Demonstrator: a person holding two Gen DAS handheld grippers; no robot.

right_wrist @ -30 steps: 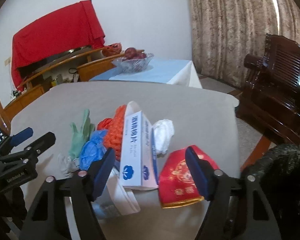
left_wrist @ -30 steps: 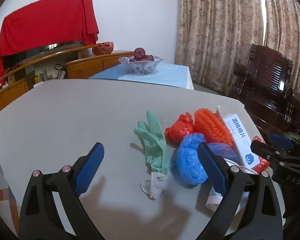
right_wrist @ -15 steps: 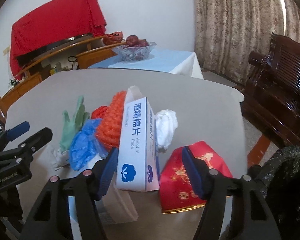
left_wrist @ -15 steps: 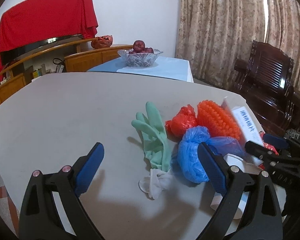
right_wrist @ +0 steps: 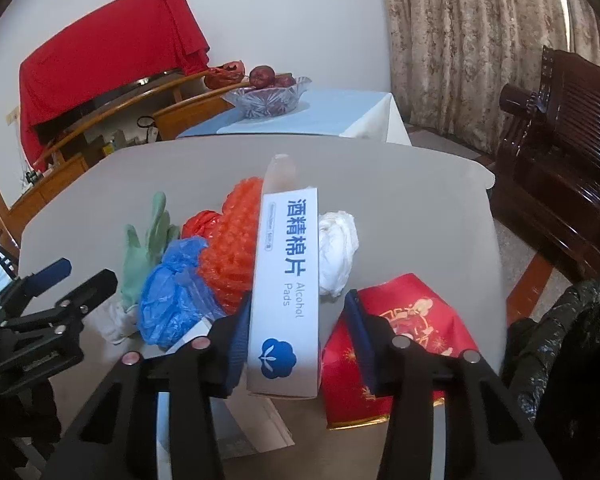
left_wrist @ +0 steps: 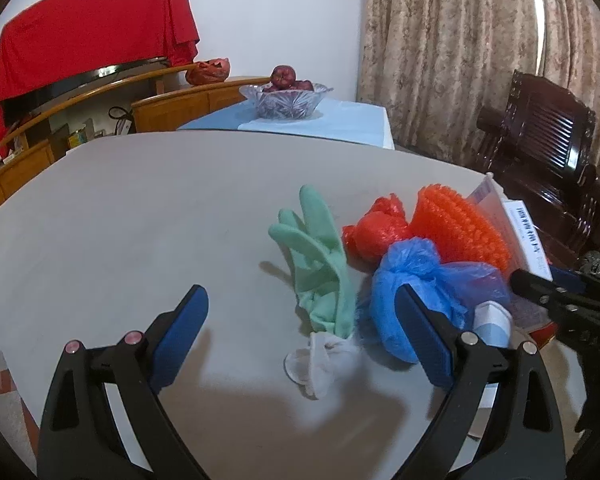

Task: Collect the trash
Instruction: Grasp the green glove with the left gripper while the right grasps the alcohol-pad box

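Note:
Trash lies heaped on the grey table [left_wrist: 132, 216]: a green glove [left_wrist: 320, 264], a white glove [left_wrist: 320, 360], a blue plastic bag [left_wrist: 412, 280], a red bag [left_wrist: 376, 232] and orange foam netting [left_wrist: 460, 224]. My left gripper [left_wrist: 300, 300] hangs open and wide just short of the gloves. A white box of alcohol pads [right_wrist: 286, 280] stands between the jaws of my right gripper [right_wrist: 298, 304], which are closing. The left pad meets the box. A gap shows at the right pad. A crumpled white tissue [right_wrist: 336, 248] and a red packet [right_wrist: 412, 332] lie beside the box.
A glass fruit bowl [left_wrist: 284, 100] stands on a blue-clothed table behind. A dark wooden chair [left_wrist: 548, 148] is at the right past the table edge. A dark bag [right_wrist: 572, 340] hangs at the right of the right wrist view. White packaging [right_wrist: 240, 432] lies under the right gripper.
The right gripper's jaws have narrowed around the alcohol pads box, which now sits deeper between them. The left gripper has sunk slightly toward the gloves, still wide.

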